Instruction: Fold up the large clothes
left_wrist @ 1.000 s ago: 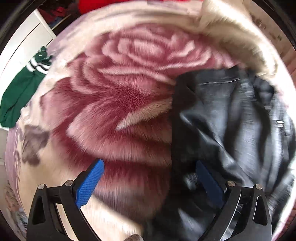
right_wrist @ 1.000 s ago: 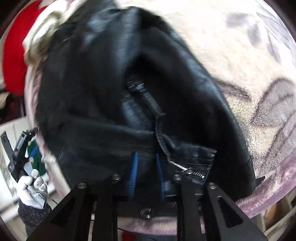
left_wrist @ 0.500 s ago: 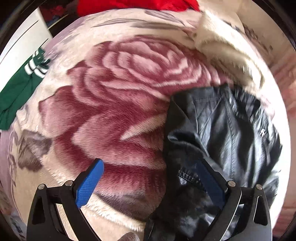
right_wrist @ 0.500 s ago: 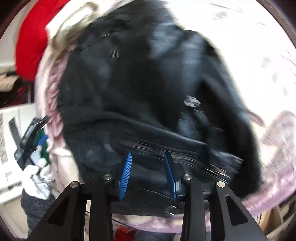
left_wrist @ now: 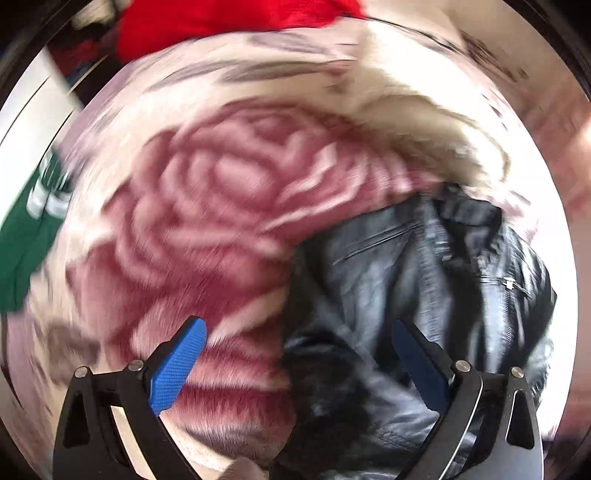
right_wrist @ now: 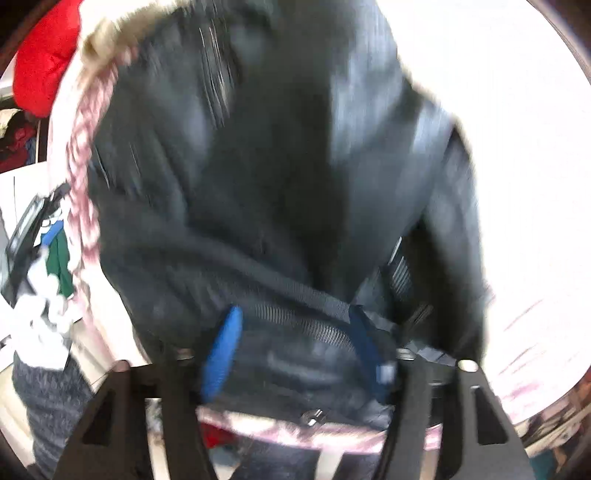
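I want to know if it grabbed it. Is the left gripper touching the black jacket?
Cannot tell. In the left wrist view the left gripper is wide open, its right finger overlapping the black jacket, but blur hides contact or gap.

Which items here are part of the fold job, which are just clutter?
Job:
black leather jacket
left gripper, open beside it
right gripper, open over its zipper hem

Lying about:
rose blanket, the work surface
green garment
red garment
cream fleece

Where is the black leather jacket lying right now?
The black leather jacket lies on the rose-print blanket, at the right of the left wrist view beside the big rose, with a cream fleece item just beyond it.
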The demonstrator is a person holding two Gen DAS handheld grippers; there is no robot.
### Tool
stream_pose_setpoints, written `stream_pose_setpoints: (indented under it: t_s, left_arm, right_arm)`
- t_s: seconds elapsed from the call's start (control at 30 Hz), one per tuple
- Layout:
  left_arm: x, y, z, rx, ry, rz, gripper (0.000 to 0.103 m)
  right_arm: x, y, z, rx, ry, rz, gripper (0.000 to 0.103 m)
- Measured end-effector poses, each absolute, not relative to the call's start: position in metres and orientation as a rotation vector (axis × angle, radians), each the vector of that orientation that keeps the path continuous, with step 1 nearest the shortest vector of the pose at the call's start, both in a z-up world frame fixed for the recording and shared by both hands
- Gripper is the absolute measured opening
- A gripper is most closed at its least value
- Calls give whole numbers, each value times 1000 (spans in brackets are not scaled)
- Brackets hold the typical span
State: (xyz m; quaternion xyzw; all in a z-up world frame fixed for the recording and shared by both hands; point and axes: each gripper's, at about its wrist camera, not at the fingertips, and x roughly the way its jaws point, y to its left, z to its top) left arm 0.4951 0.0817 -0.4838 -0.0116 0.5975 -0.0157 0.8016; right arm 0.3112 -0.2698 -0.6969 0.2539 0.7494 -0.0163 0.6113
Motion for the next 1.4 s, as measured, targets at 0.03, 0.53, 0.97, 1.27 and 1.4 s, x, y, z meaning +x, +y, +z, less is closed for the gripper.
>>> stream_pose_setpoints:
  t_s: [0.03,0.53,0.97,1.27,1.4]
  left_arm:
    - [508,73,-485,0,1286,-58,103]
    - [611,-8,-591,420,1493,-306,90]
    - [522,11,-492,205,1230,-325,4]
    - [373,42,-428,-111,1236,-223,4]
    - [307,49,-459,-194,1360,-207,4]
  right_arm:
    - [328,-278,-688,535,1703,-56,73]
    - [643,-260,-760,-95,1746,138,91]
    - [592,-278,-669,21,1579,311,9]
    - [424,-285,-604,291,1494,334,9]
    - [338,-295,-637,487,1585,300,9]
